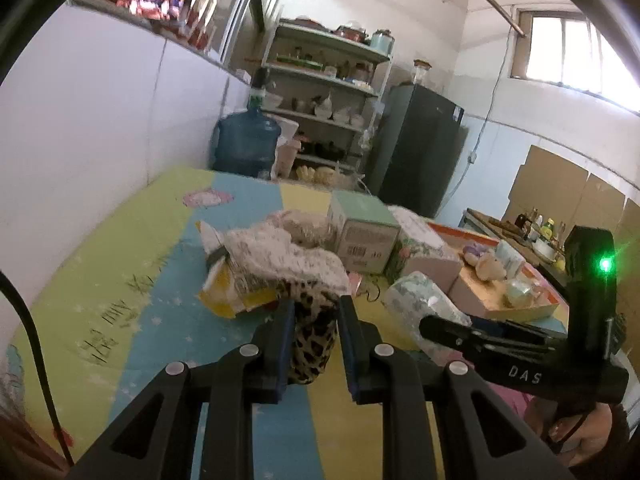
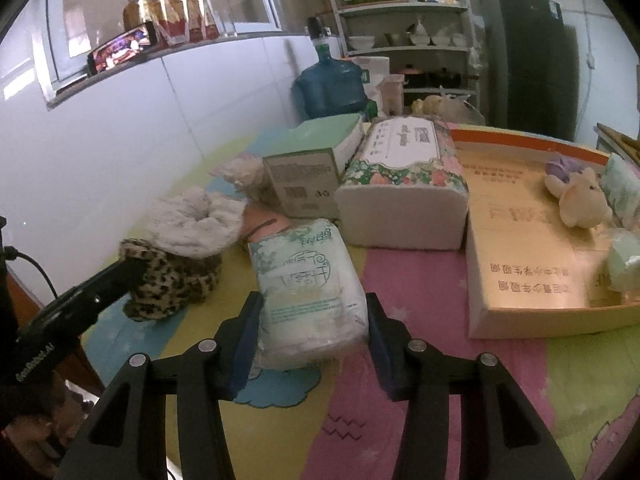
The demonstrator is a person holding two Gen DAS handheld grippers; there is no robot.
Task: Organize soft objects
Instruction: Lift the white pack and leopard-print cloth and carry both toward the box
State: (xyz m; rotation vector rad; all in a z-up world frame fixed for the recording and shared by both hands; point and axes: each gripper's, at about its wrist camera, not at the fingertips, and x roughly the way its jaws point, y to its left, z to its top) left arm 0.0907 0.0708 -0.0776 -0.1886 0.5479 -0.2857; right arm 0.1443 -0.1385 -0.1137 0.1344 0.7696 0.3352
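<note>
My left gripper (image 1: 314, 312) is shut on a leopard-print fuzzy slipper (image 1: 312, 340), whose white fluffy lining (image 1: 280, 256) spreads out above the fingers; the slipper also shows in the right wrist view (image 2: 172, 280). My right gripper (image 2: 314, 320) is shut on a soft pack of tissues (image 2: 308, 288) with green print, resting on the mat. The pack shows in the left wrist view (image 1: 420, 300) with the right gripper on it. A cardboard tray (image 2: 532, 280) at the right holds a plush bunny (image 2: 580, 200) and small tissue packs (image 2: 624, 264).
A green-topped box (image 2: 308, 168) and a large floral tissue pack (image 2: 404, 192) stand behind the held pack. A yellow packet (image 1: 228, 292) lies by the slipper. A white wall runs along the left. A water jug (image 2: 332, 84), shelves and a dark fridge (image 2: 528, 56) stand beyond the table.
</note>
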